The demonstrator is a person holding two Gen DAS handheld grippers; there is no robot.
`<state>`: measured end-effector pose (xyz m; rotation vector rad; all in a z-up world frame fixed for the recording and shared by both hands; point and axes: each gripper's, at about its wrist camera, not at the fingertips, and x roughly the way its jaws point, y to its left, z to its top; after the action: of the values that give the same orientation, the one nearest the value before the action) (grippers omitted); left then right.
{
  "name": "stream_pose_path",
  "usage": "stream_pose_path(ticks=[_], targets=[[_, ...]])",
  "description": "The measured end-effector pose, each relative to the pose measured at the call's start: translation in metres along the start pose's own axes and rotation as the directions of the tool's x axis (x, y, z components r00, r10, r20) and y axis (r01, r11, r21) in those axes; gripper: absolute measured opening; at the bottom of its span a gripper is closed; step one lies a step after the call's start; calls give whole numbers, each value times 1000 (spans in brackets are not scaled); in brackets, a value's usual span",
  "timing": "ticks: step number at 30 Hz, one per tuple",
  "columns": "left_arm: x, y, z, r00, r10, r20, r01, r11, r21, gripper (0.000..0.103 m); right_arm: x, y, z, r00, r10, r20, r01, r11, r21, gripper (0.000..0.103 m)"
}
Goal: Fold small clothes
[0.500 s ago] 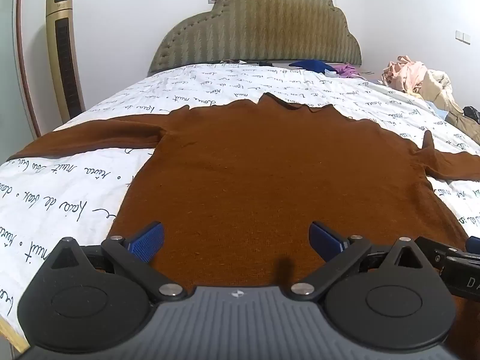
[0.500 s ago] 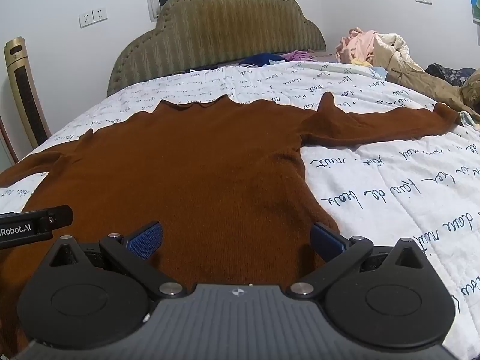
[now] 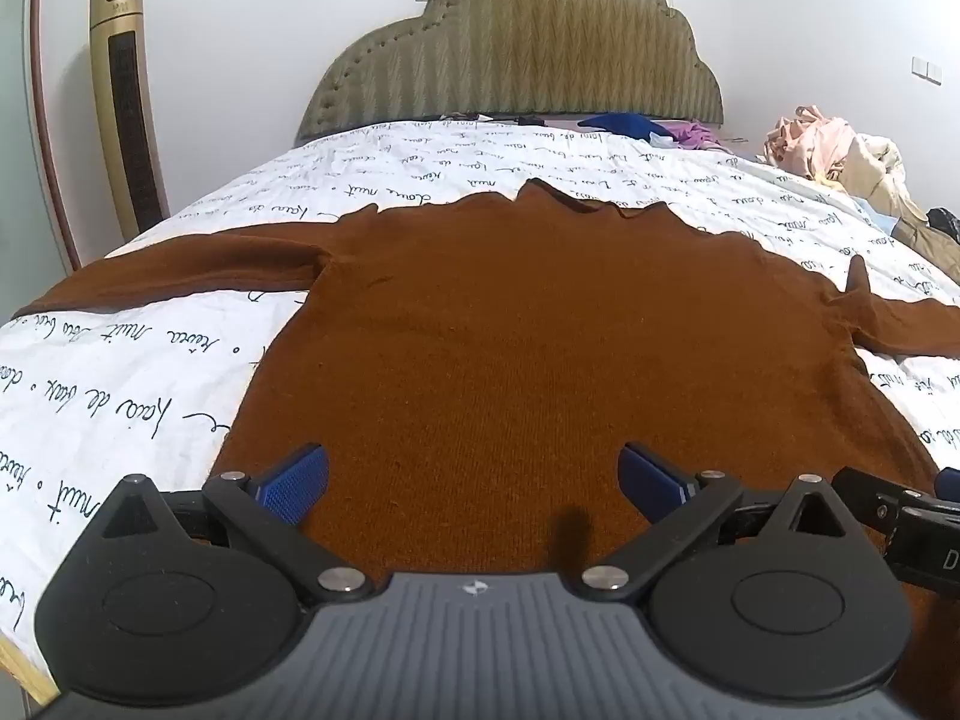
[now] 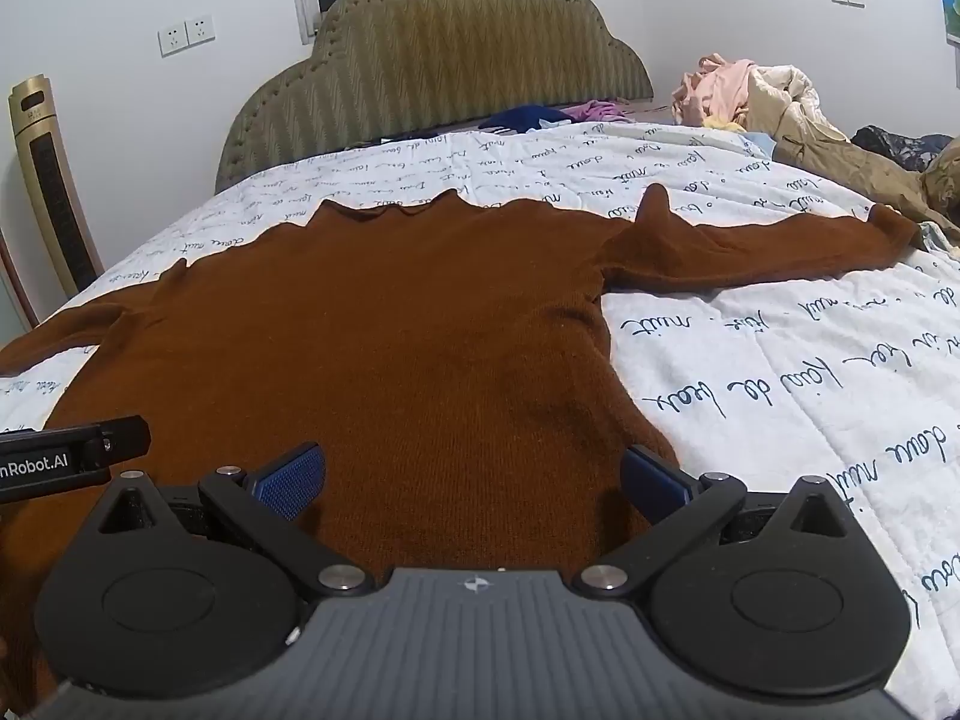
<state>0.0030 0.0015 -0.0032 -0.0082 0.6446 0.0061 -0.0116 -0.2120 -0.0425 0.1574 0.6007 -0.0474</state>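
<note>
A brown long-sleeved sweater (image 3: 510,324) lies flat on the bed, collar toward the headboard, both sleeves spread out sideways. It also shows in the right wrist view (image 4: 384,330). My left gripper (image 3: 474,480) is open and empty, low over the sweater's bottom hem on its left side. My right gripper (image 4: 474,477) is open and empty, low over the hem on its right side. The right gripper's body (image 3: 900,516) shows at the right edge of the left wrist view. The hem itself is hidden under the grippers.
The bed has a white quilt with black script (image 4: 780,348) and a padded headboard (image 3: 516,48). A pile of clothes (image 4: 768,102) lies at the far right. Blue and purple garments (image 3: 648,126) lie by the headboard. A gold tower fan (image 3: 126,102) stands left of the bed.
Both grippers have dipped and edged slightly forward over the sweater's hem. The sweater has not moved. Both stay open.
</note>
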Motion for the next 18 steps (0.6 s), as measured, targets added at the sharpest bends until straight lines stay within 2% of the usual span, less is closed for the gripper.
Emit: stream_pose_path(ticks=[18], targets=[[4, -3, 0, 1000, -11, -12, 11, 1000, 14, 103, -1, 1, 3, 1000, 0, -11, 0, 1000, -6, 103]])
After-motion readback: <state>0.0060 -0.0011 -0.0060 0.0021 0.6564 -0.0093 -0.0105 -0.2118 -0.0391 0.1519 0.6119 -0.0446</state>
